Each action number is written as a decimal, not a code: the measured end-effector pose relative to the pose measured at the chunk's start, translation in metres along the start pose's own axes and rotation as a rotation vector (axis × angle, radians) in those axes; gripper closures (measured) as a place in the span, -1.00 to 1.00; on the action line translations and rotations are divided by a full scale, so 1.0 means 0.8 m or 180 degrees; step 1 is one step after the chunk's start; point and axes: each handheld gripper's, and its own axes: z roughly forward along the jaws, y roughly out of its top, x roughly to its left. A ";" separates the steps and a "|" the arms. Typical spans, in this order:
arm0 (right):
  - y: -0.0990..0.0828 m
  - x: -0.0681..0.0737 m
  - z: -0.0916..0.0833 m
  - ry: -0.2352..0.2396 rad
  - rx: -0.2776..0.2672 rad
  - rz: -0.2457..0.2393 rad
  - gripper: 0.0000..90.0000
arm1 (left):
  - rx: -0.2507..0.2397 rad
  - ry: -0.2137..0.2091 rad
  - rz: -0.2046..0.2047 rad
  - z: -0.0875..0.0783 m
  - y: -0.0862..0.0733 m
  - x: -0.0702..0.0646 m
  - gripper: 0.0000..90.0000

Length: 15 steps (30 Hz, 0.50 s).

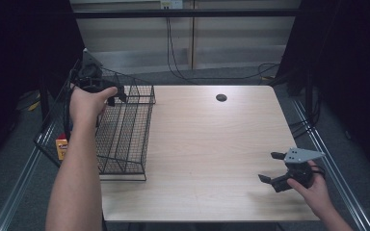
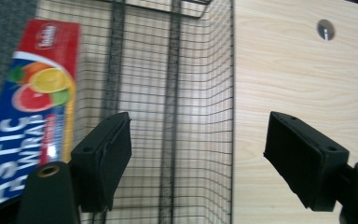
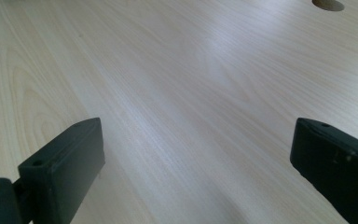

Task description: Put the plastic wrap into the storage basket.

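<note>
A black wire basket [image 1: 125, 139] stands on the left end of the wooden table [image 1: 212, 144], its left side reaching past the table edge. A red and blue plastic wrap box [image 2: 32, 107] with citrus pictures lies along the basket's left side; its end [image 1: 61, 147] peeks out beside my forearm. My left gripper [image 1: 117, 96] hovers over the far end of the basket, open, with nothing between its jaws [image 2: 200, 123]. My right gripper [image 1: 268, 166] rests low over the near right of the table, open and empty [image 3: 196, 128].
A round cable hole [image 1: 221, 97] sits in the far middle of the tabletop. Bare wood stretches between the basket and the right gripper. Metal rails run along both sides of the table, and cables hang behind it.
</note>
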 end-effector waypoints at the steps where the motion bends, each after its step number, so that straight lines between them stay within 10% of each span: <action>1: 0.000 0.000 0.000 -0.0014 -0.0009 0.0011 -0.94 | 0.0000 -0.0037 -0.0003 0.002 0.000 -0.003 -0.49; 15: 0.000 0.000 -0.002 0.0008 -0.0007 0.0026 -0.94 | 0.0039 -0.0199 0.0272 0.033 -0.007 -0.041 -0.55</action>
